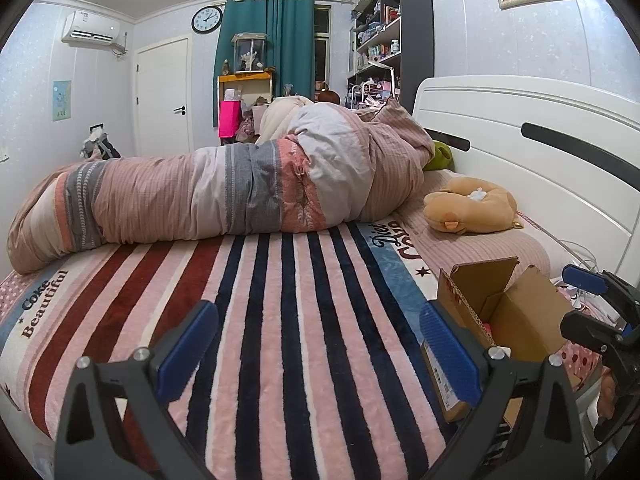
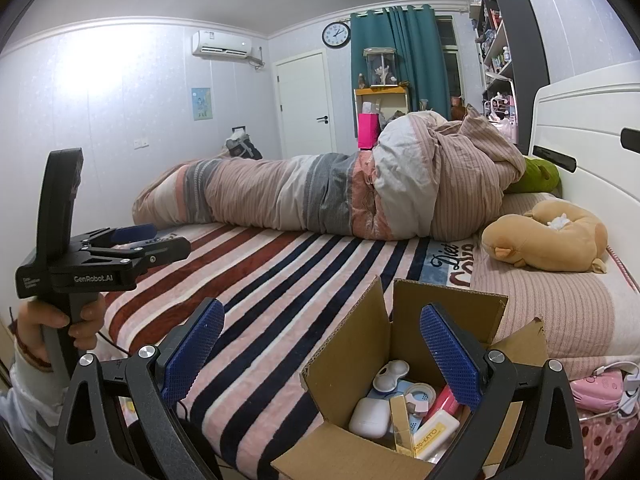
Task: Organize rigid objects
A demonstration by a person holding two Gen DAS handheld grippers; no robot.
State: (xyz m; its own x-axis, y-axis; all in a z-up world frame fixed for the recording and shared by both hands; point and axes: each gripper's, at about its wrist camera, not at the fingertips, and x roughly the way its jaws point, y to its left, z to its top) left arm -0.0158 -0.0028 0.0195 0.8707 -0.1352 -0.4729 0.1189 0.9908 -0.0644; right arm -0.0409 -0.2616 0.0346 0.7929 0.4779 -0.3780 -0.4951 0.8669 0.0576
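An open cardboard box (image 2: 360, 344) stands on the striped blanket at the bed's near right; it also shows in the left wrist view (image 1: 516, 312). Inside lie several small rigid items: a white earbud case (image 2: 370, 418), a tape roll (image 2: 420, 394), a white eraser block (image 2: 438, 430) and a white two-lobed case (image 2: 390, 374). My right gripper (image 2: 320, 354) is open and empty, hovering just above the box. My left gripper (image 1: 318, 356) is open and empty over the blanket, left of the box; it also shows in the right wrist view (image 2: 136, 240).
A rolled duvet (image 1: 224, 188) lies across the bed's far side. A tan plush toy (image 1: 472, 208) rests on the pillow by the white headboard (image 1: 520, 136). A green plush (image 2: 534, 176) sits behind. Pink items and cables (image 2: 600, 390) lie right of the box.
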